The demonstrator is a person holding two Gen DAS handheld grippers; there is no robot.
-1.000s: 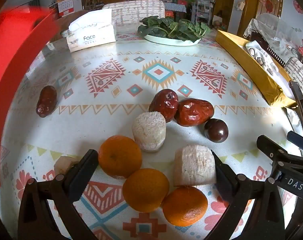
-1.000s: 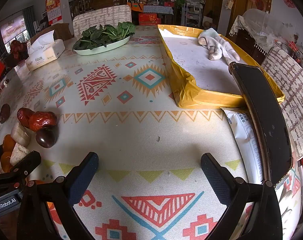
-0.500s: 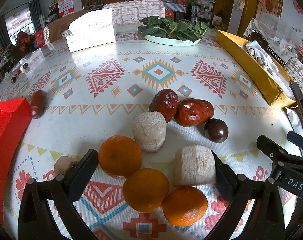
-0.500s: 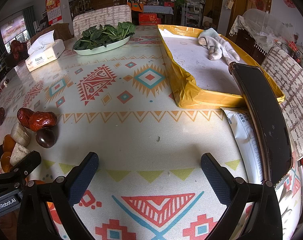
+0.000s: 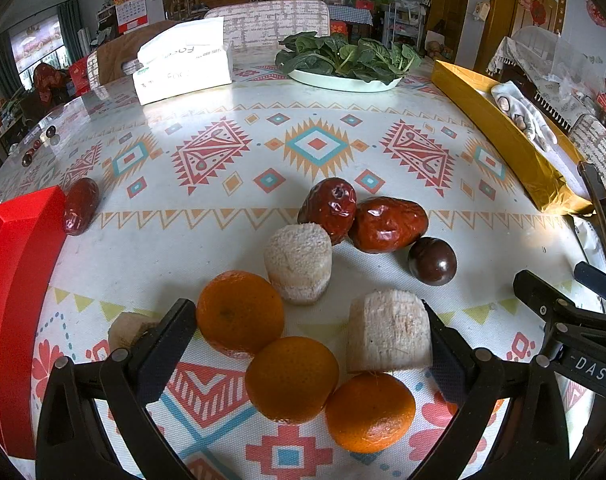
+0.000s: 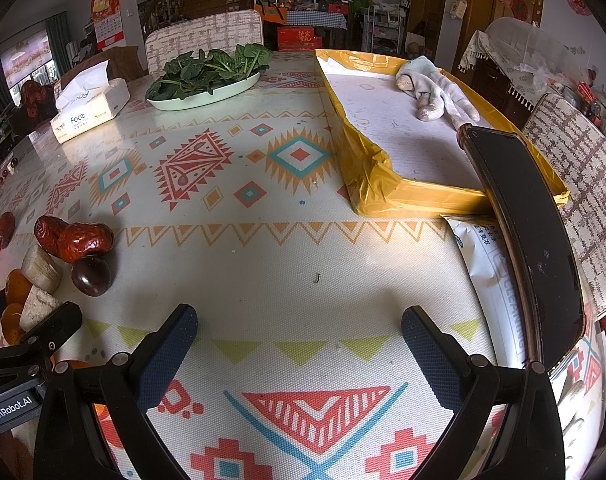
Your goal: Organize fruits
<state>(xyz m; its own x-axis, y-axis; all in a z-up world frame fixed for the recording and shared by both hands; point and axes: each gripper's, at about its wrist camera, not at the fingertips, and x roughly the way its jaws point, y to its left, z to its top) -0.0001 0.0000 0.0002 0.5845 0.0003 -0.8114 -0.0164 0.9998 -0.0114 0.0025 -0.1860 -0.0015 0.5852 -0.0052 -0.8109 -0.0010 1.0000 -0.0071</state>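
Bright daylight; sun patch w/ glare on tablecloth [image 5: 535, 240] at right; soft shadows; sharp focus; fisheye-bent edges.

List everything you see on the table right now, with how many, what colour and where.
oranges: three, orange, front of the fruit cluster, between the left jaws
pale cut chunks: three, off-white, among the oranges; one sits behind the left finger
red dates: three, red-brown, two behind the cluster, one by the red box
dark round fruit: one, dark purple-brown, right of the dates
red box: one, red, left table edge
tissue pack: one, white, far left
plate of greens: one, pale plate, far centre
yellow tray: one, yellow rim, right side, cloth inside
phone: one, black, right edge
left gripper: black, open
right gripper: black, open, over bare cloth
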